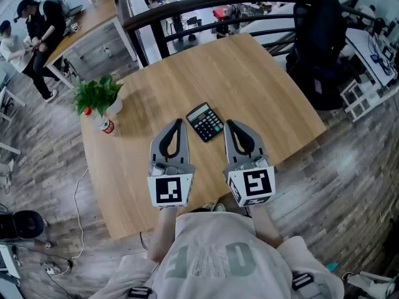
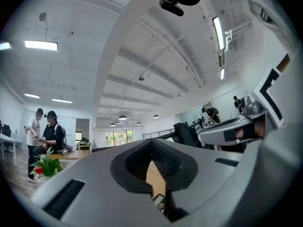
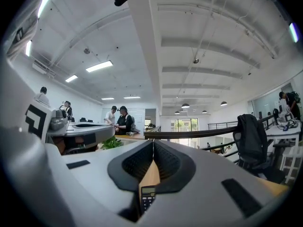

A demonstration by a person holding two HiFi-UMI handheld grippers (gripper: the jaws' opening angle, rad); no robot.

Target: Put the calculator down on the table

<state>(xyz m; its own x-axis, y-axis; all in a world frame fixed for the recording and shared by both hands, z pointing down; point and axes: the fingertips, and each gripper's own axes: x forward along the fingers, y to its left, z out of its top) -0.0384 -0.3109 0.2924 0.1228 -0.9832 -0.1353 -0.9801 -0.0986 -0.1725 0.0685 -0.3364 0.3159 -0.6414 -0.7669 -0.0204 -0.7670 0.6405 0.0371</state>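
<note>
Calculator point(image 1: 205, 121) flat on table point(image 1: 262, 73): likely light, rigid, slick; best pinched across long edges. Left gripper point(image 1: 179, 124), right gripper point(image 1: 229, 126) both closed, empty.

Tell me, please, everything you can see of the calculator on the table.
The calculator is a small, dark, flat rectangle that looks like plastic, with a pale display strip at its far end and rows of keys below. It lies face up and flat on the wooden table, turned diagonally to the table's edges. It sits between the tips of the left gripper and the right gripper, both shut and empty. Neither holds it, and nothing else touches it.
</note>
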